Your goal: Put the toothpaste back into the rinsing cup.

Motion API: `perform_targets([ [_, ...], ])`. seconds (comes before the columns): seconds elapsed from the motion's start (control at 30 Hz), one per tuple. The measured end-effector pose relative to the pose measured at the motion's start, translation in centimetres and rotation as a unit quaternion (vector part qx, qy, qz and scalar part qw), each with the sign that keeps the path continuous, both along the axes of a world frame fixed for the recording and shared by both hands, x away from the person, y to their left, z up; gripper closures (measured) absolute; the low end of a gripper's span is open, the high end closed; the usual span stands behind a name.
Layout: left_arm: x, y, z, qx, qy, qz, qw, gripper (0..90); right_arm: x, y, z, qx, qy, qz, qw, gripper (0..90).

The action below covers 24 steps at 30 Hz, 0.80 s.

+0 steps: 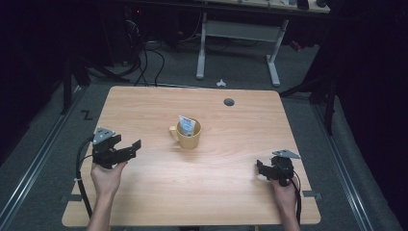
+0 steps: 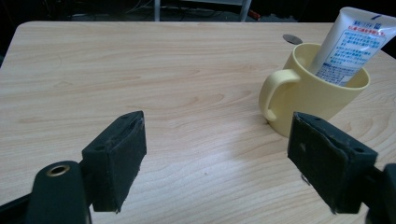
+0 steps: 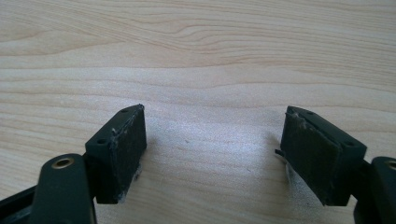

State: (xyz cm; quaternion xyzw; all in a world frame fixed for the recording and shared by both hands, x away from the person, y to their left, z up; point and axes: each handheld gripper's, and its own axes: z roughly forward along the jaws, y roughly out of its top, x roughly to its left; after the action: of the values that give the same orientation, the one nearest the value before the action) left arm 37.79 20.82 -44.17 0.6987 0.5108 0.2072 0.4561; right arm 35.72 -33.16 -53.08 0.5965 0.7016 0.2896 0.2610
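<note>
**Yellow mug with tube at mid-table, both grippers apart from it**

High view: the yellow mug (image 1: pixel 186 135) stands near the middle of the wooden table (image 1: pixel 159 192), handle to the left, with a white tube (image 1: pixel 186 125) upright inside it. A round grommet hole (image 1: pixel 229 102) lies beyond the mug, toward the far edge. Nothing stands between the mug and either gripper. The left gripper (image 1: pixel 133 147) sits left of the mug and somewhat nearer the person, jaws pointing toward it, held by a hand (image 1: pixel 107 177) coming up from the near edge. The right gripper (image 1: pixel 260 168) is right of the mug and well apart from it, close to the near right corner; its jaw gap is hard to judge here.

Left gripper view: the jaws stand wide apart with bare table between them. The mug (image 2: pixel 306 95) is just beyond the right-hand jaw, which covers a little of its base. The tube (image 2: pixel 348 44) leans against the rim, its top cut off by the frame.

Right gripper view: the jaws are spread wide, holding nothing, tilted down over bare table (image 3: pixel 201 56).
</note>
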Motion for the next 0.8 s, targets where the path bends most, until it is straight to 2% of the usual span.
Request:
perform_targets([
  [0.8,-1.0,0.5,-2.0,-0.009,0.008,0.008,0.9999,20.1,0.0,0.0,0.0,-0.001,0.000,0.001,1.0000,22.7],
])
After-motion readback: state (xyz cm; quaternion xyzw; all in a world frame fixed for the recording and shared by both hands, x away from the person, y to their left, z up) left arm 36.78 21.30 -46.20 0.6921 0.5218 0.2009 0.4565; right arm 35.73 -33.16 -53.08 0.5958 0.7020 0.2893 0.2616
